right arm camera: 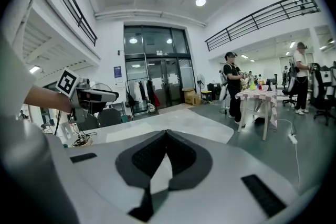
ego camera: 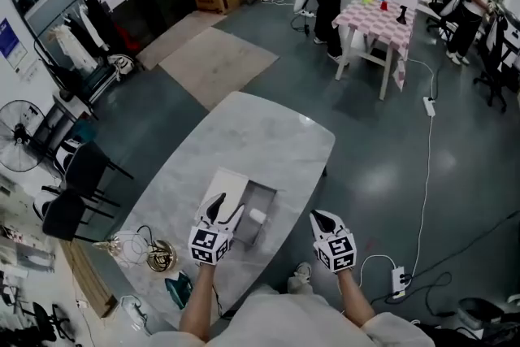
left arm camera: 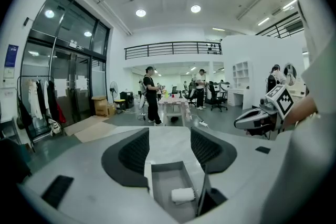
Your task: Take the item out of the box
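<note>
Box (left arm camera: 163, 178) open on grey tabletop (ego camera: 244, 134), white roll (left arm camera: 182, 195) inside.
Left claw (left arm camera: 169, 139) is spread and hovers just over the box; the roll lies on the box floor, not pinched. Right claw (right arm camera: 167, 136) is pressed together with nothing in it, near the tabletop edge, apart from the box.

The big room is bright. Round white ceiling lamps (left arm camera: 140, 12) shine down from above. The pale grey marble table (ego camera: 268, 138) is evenly lit, with soft shadows. Both gripper views bend like a fishbowl, with black corners. Far things look fuzzy.
</note>
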